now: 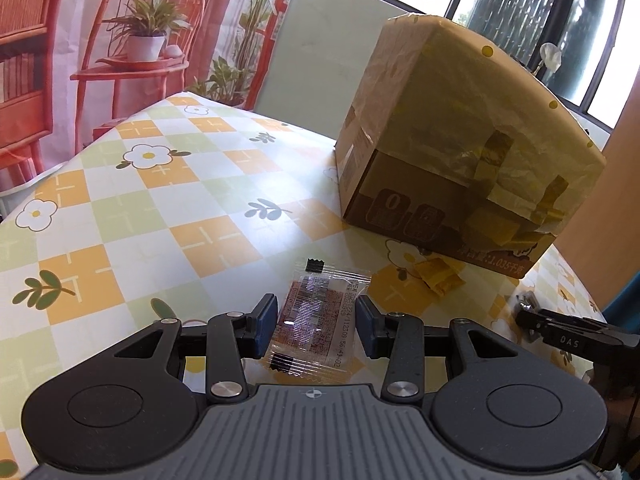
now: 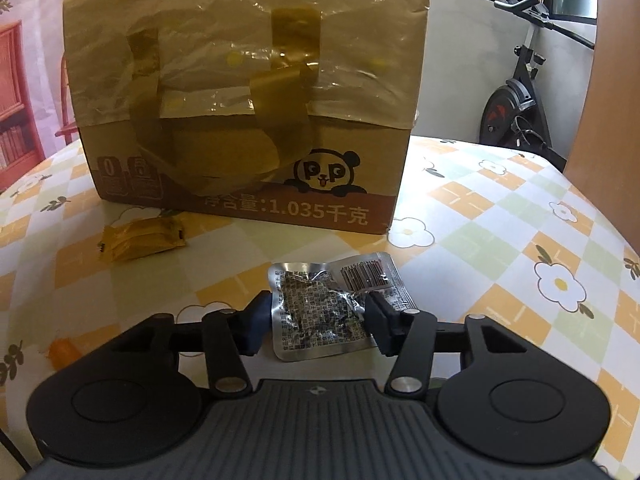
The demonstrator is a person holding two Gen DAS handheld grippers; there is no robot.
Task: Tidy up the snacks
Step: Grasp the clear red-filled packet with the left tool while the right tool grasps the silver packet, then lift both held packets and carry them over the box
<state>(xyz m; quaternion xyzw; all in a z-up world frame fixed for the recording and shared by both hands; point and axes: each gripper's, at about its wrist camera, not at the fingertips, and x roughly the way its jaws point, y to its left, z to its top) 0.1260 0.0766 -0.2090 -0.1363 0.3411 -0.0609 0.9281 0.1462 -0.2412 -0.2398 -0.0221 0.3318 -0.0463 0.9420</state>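
Note:
A clear-wrapped brown snack packet (image 1: pixel 316 316) lies on the checked tablecloth between the fingers of my left gripper (image 1: pixel 317 322), which is open around it with small gaps on both sides. A crinkled silver foil packet (image 2: pixel 332 306) lies between the fingers of my right gripper (image 2: pixel 314 326); the fingers (image 2: pixel 380 320) sit close against its sides, and contact is unclear. A small yellow snack packet (image 2: pixel 142 238) lies near the foot of the cardboard box (image 2: pixel 244 92); it also shows in the left wrist view (image 1: pixel 438 276). The box is taped and covered on top.
The flowered tablecloth (image 1: pixel 140 200) covers the table. An orange scrap (image 2: pixel 62 352) lies at the left in the right wrist view. The right gripper's tip (image 1: pixel 560 332) shows at the right edge of the left view. An exercise bike (image 2: pixel 520 92) stands beyond the table.

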